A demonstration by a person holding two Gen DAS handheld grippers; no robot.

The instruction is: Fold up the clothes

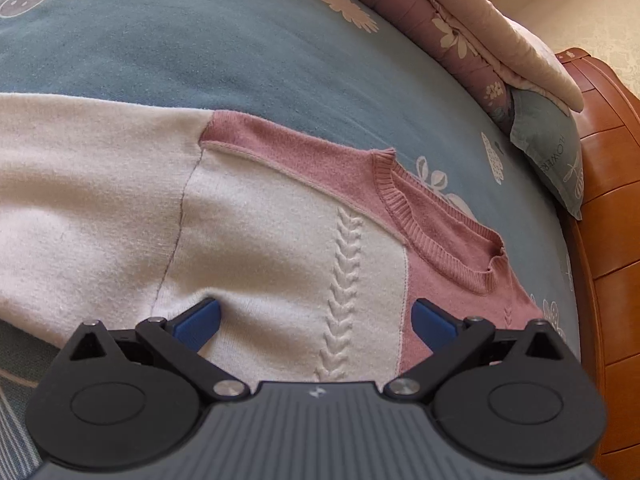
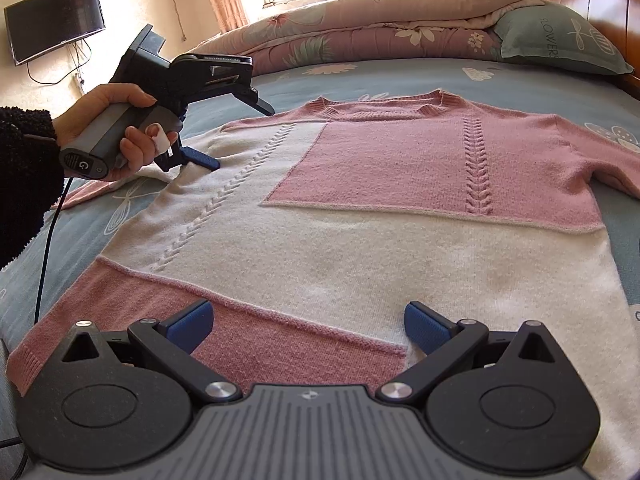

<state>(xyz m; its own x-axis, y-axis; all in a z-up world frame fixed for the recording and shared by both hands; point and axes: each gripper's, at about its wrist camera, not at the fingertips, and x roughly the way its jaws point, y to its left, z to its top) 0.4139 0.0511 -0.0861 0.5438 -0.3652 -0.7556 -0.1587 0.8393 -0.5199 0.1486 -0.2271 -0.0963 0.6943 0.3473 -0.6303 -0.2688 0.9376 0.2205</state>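
A pink and cream knitted sweater [image 2: 360,216] lies spread flat on the bed, front up, collar toward the pillows. My left gripper [image 1: 316,324] is open, its blue pads over the cream chest panel of the sweater [image 1: 260,240] near the armpit and sleeve seam. From the right wrist view, that left gripper [image 2: 236,136] is held by a hand at the sweater's left shoulder, one blue finger [image 2: 202,160] resting on the fabric. My right gripper [image 2: 308,326] stands open above the sweater's hem, nothing between its fingers.
Blue floral bedsheet [image 2: 500,76] covers the bed. A folded pink quilt [image 2: 360,32] and a grey-green pillow [image 2: 560,40] lie at the head, against a wooden headboard [image 1: 612,240]. A TV [image 2: 54,20] hangs on the left wall. A black cable [image 2: 44,256] trails from the left gripper.
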